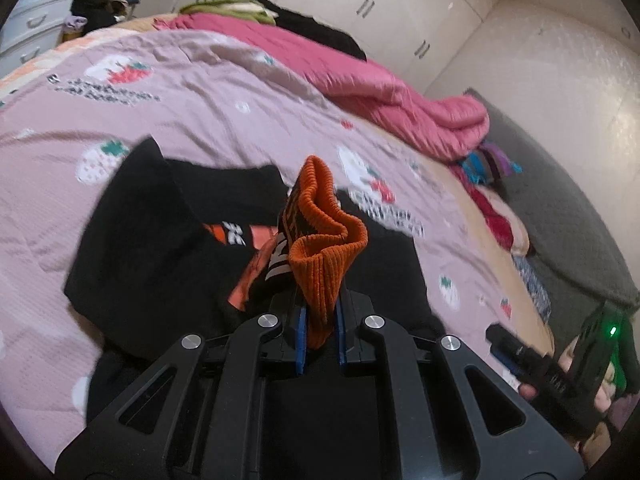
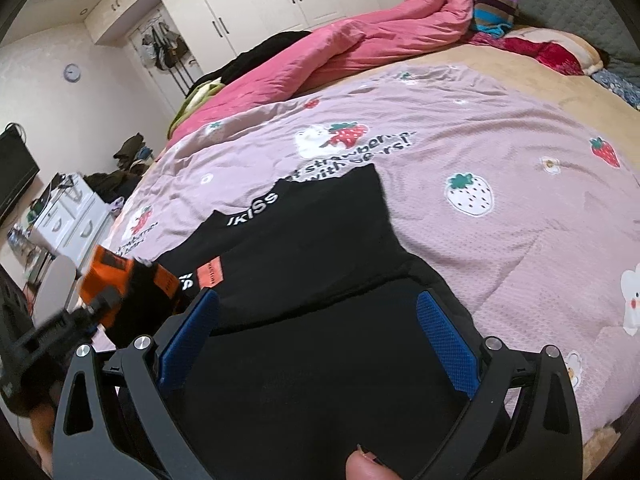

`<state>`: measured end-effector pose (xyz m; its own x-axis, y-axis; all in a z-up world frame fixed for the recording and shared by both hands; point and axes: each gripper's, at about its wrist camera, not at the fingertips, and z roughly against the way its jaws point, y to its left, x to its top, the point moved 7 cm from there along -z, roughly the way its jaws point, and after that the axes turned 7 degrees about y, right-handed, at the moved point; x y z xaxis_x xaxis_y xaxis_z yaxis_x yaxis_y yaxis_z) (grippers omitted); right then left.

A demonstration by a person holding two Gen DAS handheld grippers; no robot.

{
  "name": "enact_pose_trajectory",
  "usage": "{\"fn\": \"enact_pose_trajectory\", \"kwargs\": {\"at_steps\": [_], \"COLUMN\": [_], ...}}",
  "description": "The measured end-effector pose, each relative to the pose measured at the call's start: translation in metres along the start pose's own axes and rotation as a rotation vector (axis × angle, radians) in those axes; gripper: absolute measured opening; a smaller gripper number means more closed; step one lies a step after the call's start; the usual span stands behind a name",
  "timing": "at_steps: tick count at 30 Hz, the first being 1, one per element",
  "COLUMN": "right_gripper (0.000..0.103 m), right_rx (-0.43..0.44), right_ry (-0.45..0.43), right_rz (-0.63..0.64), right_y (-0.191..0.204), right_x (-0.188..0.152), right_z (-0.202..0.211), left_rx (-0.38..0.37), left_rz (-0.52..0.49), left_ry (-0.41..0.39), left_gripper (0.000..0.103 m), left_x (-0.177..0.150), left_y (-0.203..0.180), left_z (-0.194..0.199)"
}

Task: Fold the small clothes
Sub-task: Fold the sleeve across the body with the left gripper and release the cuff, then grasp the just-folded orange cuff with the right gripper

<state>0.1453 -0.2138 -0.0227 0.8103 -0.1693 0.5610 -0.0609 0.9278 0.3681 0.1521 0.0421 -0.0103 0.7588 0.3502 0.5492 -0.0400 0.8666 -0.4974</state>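
Left gripper [image 1: 320, 320] is clenching the orange cuff [image 1: 326, 236] of a black garment [image 1: 160, 240], lifting it above the rest of the cloth. The garment is lying spread on the pink strawberry sheet [image 2: 500, 140] of the bed, near the bed's front edge, its white lettering and an orange tag [image 2: 209, 273] facing up. Right gripper [image 2: 318, 334] is hovering with jaws spread wide over the black cloth, its blue pads [image 2: 448, 344] grasping nothing. A pink quilt [image 2: 360, 40] is lying bunched along the bed's far edge
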Motion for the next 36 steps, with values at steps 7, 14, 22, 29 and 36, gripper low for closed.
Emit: {"fn": "enact_pose_trajectory", "kwargs": {"at_steps": [7, 14, 22, 29, 36], "right_gripper": [0.099, 0.099, 0.099, 0.098, 0.075], "right_rx": [-0.027, -0.042, 0.025, 0.086, 0.129], "right_ry": [0.022, 0.058, 0.171, 0.24, 0.298], "right_rz": [-0.054, -0.07, 0.023, 0.119, 0.126], "right_y": [-0.018, -0.022, 0.02, 0.065, 0.088], "right_x": [-0.002, -0.008, -0.035, -0.053, -0.06], "right_z": [-0.007, -0.019, -0.052, -0.079, -0.113], "left_rx": [-0.02, -0.044, 0.039, 0.189, 0.226], "left_rz": [-0.059, -0.062, -0.066, -0.048, 0.045], "left_ry": [0.131, 0.167, 0.044, 0.0, -0.011], "left_gripper": [0.011, 0.044, 0.089, 0.094, 0.094], "left_x": [-0.027, -0.034, -0.005, 0.008, 0.011], "left_y": [-0.014, -0.012, 0.011, 0.047, 0.086], "left_z": [-0.031, -0.029, 0.006, 0.026, 0.042]}}
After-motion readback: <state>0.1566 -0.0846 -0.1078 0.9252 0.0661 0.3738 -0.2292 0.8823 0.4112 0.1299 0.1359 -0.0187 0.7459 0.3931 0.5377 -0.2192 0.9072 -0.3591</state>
